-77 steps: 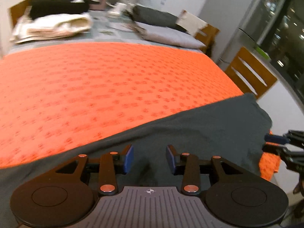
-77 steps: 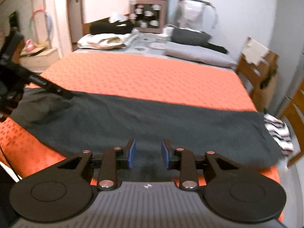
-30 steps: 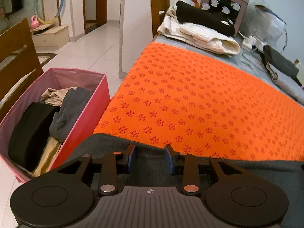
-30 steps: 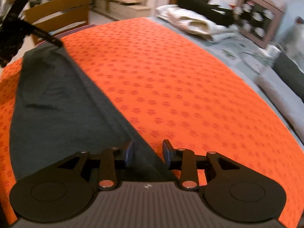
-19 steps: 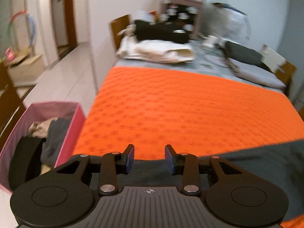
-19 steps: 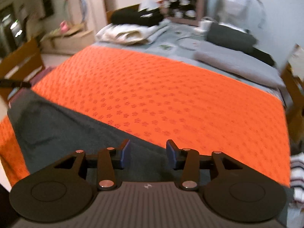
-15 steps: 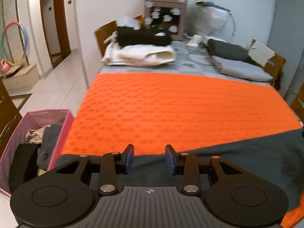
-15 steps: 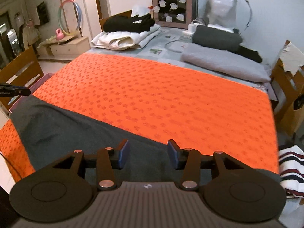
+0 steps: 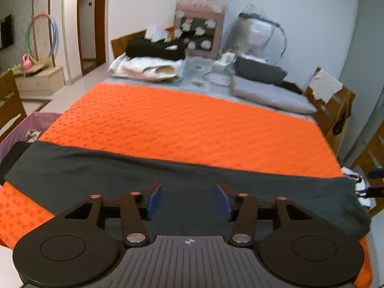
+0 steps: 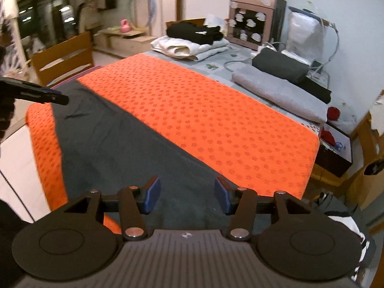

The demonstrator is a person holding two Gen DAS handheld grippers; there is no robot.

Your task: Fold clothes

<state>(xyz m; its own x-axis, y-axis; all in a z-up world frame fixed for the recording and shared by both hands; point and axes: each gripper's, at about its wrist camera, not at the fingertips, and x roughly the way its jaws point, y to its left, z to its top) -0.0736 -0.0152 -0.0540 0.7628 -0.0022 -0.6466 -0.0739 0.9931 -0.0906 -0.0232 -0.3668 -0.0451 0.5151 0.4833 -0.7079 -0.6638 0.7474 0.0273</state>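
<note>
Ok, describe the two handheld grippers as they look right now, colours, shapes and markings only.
The left gripper and the right gripper look the same: matte black linkage arms with copper-coloured rivets and silver pivot bolts, blue pads on the fingers, two round black discs at the base, and a ribbed grey plate between them with a small crosshair mark. No cables, sleeves or hands are clearly visible.

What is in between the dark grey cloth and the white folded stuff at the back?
Only bare orange mat, then grey tablecloth, shown in both views.

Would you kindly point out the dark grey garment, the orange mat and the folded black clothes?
dark grey garment (image 9: 192, 175): left wrist view, middle panel.
orange mat (image 9: 192, 124): left wrist view, bare centre.
folded black clothes (image 10: 194, 32): right wrist view, top.
</note>
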